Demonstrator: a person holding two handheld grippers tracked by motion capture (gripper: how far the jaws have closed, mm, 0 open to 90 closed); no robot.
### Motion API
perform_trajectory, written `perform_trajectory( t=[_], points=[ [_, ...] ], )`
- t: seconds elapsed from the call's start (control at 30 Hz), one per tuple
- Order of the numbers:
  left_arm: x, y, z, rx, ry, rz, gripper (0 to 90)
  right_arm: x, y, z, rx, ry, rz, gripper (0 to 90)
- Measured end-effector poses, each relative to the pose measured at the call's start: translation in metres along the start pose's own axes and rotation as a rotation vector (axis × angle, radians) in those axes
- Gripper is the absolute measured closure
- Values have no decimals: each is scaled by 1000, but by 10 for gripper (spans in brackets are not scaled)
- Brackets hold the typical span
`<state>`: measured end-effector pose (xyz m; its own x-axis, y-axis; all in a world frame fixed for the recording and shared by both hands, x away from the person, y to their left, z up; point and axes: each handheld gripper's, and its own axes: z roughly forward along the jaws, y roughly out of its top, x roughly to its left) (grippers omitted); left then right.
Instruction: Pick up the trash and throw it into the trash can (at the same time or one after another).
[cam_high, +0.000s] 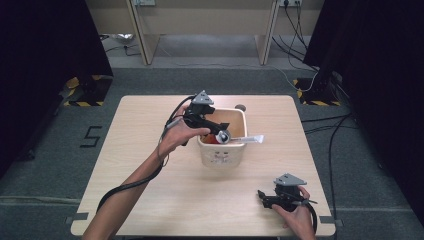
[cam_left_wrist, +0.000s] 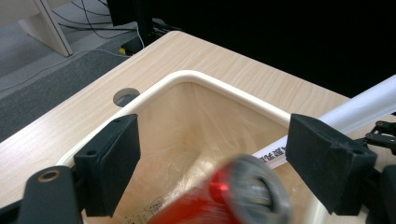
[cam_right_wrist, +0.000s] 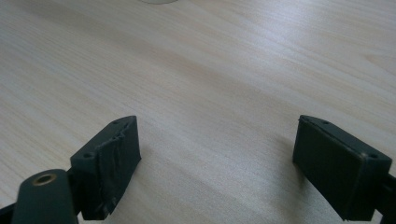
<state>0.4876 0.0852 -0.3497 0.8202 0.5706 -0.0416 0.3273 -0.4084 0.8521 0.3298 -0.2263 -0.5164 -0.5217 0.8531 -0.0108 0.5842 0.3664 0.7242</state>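
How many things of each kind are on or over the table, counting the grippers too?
Grippers: 2, the left gripper and the right gripper
Bins: 1, the cream bin
Red cans: 1, the can
White tubes: 1, the tube
Total: 5
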Motion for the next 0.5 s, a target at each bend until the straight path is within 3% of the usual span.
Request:
perform_trajectory(
  t=[0.23,0.5],
  points=[
    [-4,2,-14,-9,-2,12,179,0,0,0,-1,-1,-1,151],
    [-1,-4,-32,-32,-6,-18,189,0,0,0,-1,-1,-1,151]
  ],
)
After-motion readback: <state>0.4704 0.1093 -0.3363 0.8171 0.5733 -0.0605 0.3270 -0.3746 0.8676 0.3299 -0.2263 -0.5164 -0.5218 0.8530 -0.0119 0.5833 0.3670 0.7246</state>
